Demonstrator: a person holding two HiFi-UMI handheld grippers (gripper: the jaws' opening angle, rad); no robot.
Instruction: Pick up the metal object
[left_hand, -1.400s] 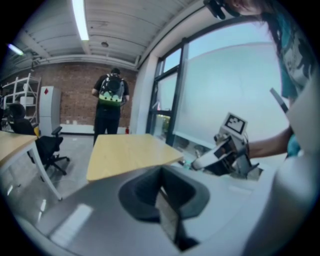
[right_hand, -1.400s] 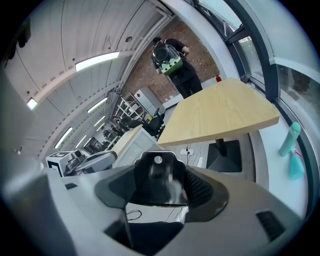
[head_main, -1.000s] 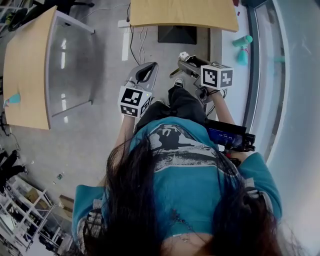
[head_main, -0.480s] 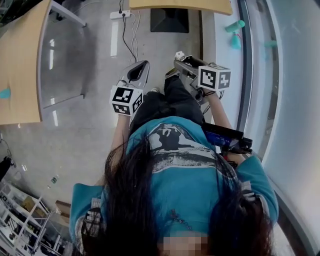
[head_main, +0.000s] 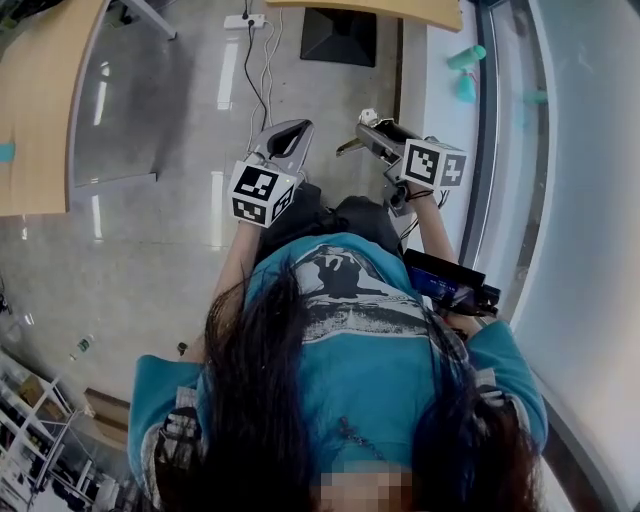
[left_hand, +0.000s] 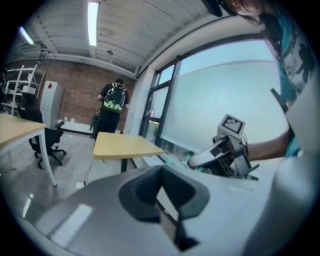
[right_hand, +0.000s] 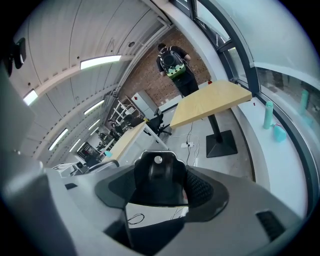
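Note:
No metal object shows in any view. I hold both grippers in front of my body, above the grey floor. In the head view the left gripper (head_main: 293, 137) points forward with its jaws together and nothing between them; its marker cube (head_main: 262, 193) sits behind. The right gripper (head_main: 366, 124) is level with it to the right, jaws also closed and empty. In the left gripper view the left gripper (left_hand: 167, 207) shows its jaws meeting in a dark seam, with the right gripper (left_hand: 220, 150) beyond. The right gripper (right_hand: 157, 175) looks into an open office.
A wooden table (head_main: 40, 110) stands at the left and another table (head_main: 400, 8) with a black base (head_main: 340, 35) ahead. A power strip with cables (head_main: 245, 22) lies on the floor. Teal bottles (head_main: 468, 55) stand on the window ledge. A person with a backpack (left_hand: 112, 102) stands far off.
The floor and tables have slid across the head view, the left table moving out toward the left edge. Both grippers stay in front of me, still closed.

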